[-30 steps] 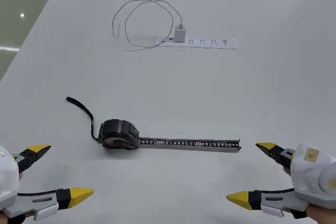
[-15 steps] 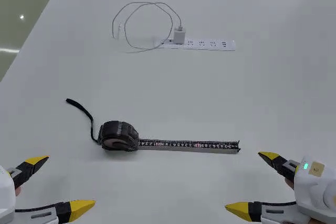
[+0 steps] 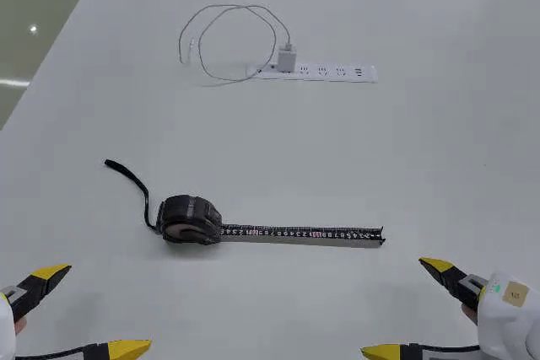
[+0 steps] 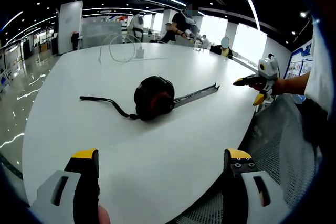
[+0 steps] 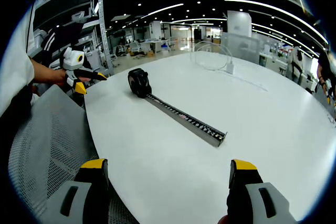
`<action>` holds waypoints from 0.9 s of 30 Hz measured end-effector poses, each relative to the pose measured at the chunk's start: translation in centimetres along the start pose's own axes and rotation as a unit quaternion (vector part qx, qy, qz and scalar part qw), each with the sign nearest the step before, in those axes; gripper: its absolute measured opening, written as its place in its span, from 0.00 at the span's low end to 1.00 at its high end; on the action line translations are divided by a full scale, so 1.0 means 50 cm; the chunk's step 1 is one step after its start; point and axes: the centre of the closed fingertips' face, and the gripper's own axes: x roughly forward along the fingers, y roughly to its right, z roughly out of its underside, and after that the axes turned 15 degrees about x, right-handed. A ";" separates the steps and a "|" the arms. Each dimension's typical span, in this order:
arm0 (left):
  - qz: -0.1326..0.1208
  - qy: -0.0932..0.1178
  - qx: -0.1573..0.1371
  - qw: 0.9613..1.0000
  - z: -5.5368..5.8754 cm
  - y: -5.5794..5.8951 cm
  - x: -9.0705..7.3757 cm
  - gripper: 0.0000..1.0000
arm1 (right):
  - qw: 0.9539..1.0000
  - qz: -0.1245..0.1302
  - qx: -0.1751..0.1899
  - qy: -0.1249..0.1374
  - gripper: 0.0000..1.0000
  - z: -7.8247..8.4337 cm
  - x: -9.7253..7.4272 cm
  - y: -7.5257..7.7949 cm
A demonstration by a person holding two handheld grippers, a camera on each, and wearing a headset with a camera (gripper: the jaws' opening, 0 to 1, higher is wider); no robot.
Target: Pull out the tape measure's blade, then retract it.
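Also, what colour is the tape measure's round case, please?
Black case with reddish face, left gripper view.

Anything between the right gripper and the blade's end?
Nothing: bare table between the right gripper and the blade's end, plain in the head view.

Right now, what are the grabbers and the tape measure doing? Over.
Left gripper and right gripper both open, holding nothing. Tape measure on the table, blade out, untouched. Path clear; power strip far back.
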 end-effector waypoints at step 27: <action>0.002 0.004 -0.009 1.000 0.002 0.010 -0.002 0.97 | 1.000 0.004 0.011 0.002 0.97 0.013 -0.019 -0.001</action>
